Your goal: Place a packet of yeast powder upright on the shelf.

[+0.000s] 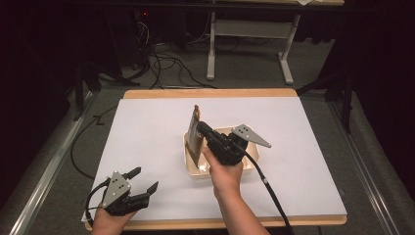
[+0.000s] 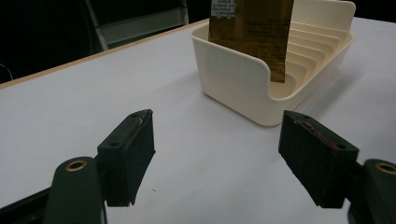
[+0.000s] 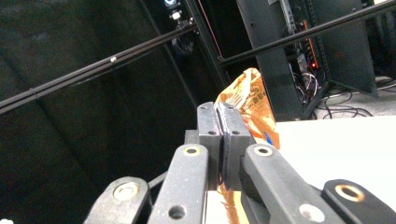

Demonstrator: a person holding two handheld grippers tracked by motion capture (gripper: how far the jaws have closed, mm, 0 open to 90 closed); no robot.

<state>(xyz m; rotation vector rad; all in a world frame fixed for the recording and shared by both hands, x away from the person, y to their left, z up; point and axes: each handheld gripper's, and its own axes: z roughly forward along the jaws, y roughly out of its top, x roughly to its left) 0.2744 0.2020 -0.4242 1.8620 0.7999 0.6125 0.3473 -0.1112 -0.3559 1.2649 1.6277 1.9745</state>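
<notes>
So the table (image 1: 147, 137) has a white top with a light wood edge showing along the far and near sides, and it takes up most of the middle of the high view. Around it the floor is grey carpet, and the room behind is really dark. At the top centre of the frame there's a pale metal table frame (image 1: 211, 49), with loose black cables (image 1: 166, 63) trailing on the floor just left of it.

A bit right of centre in the high view sits a cream plastic tray (image 1: 192, 166) with slotted ridges inside, like a little rack. The left gripper view shows those ridges as steps along the tray's far wall.

The main thing is a flat foil packet (image 1: 195, 134), gold-brown and shiny, with a small block of print near its top in the left gripper view. In the right gripper view it looks more orange, with a crinkled top edge. It stands on end at the left side of the tray, long axis running up and down, top leaning slightly away toward the top of the frame.

The right gripper (image 1: 201, 128) is clamped tight on the packet, jaws pressed together with the foil between them. The left gripper (image 1: 145, 180) is at the lower left of the high view, over the near table edge, jaws spread wide with nothing in them
</notes>
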